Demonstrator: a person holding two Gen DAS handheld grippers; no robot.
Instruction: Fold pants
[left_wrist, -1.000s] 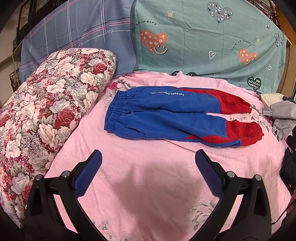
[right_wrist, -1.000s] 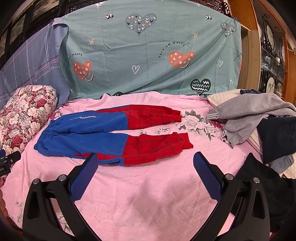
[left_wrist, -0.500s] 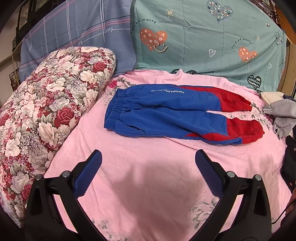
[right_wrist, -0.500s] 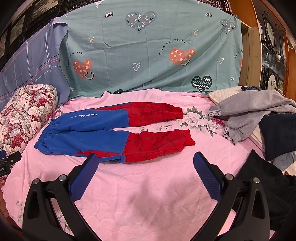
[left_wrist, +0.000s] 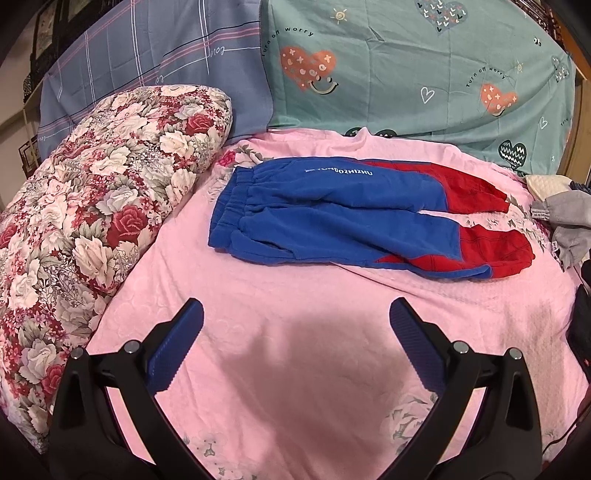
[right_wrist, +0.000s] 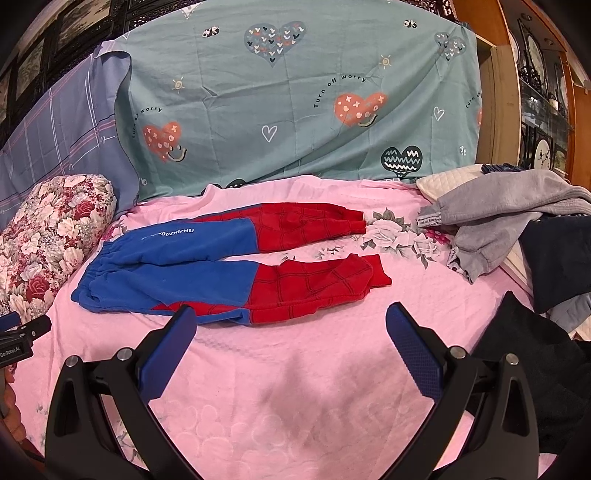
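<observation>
Two grippers, left (left_wrist: 295, 339) and right (right_wrist: 290, 341), hover with fingers spread, empty, over our pink bedsheet (right_wrist: 295, 387). The blue-and-red pants (right_wrist: 229, 264) lie flat mid-bed, between a floral quilt (left_wrist: 85, 229) and grey clothes (right_wrist: 495, 218); teal heart-print sheet (right_wrist: 295, 110) behind.

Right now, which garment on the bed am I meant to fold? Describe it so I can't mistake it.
On the pink floral bedsheet, between the flowered quilt roll and the grey clothes heap, lie blue-and-red fleece pants. They alone are spread flat, blue at the waist, red web-patterned at the cuffs.
</observation>
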